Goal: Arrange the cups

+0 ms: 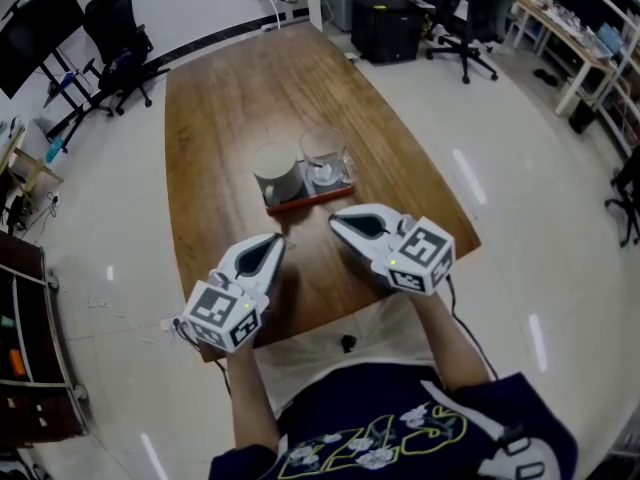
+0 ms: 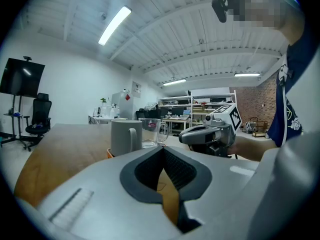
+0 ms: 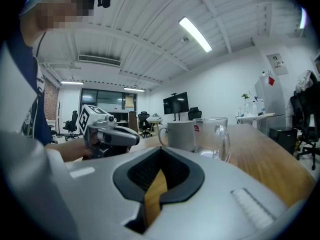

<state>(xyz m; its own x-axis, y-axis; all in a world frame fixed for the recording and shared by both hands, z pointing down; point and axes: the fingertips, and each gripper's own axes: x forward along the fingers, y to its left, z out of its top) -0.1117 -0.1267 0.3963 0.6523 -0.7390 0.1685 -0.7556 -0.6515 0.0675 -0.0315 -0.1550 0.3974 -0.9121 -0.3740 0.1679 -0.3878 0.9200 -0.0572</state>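
Observation:
A grey mug (image 1: pixel 275 172) and a clear glass mug (image 1: pixel 323 152) stand side by side on a small orange-rimmed tray (image 1: pixel 312 199) in the middle of the wooden table (image 1: pixel 230 98). The left gripper view shows the grey mug (image 2: pixel 125 137) in front of the glass mug (image 2: pixel 152 132). In the right gripper view the glass mug (image 3: pixel 212 138) is nearer than the grey mug (image 3: pixel 181 134). My left gripper (image 1: pixel 279 238) is shut and empty, near the table's front edge, short of the tray. My right gripper (image 1: pixel 334 220) is shut and empty, just in front of the tray.
A black cabinet (image 1: pixel 386 26) and an office chair (image 1: pixel 466 8) stand beyond the far end of the table. Another chair and a screen stand (image 1: pixel 110 43) are at the far left. A shelf unit (image 1: pixel 28 358) is at the left edge.

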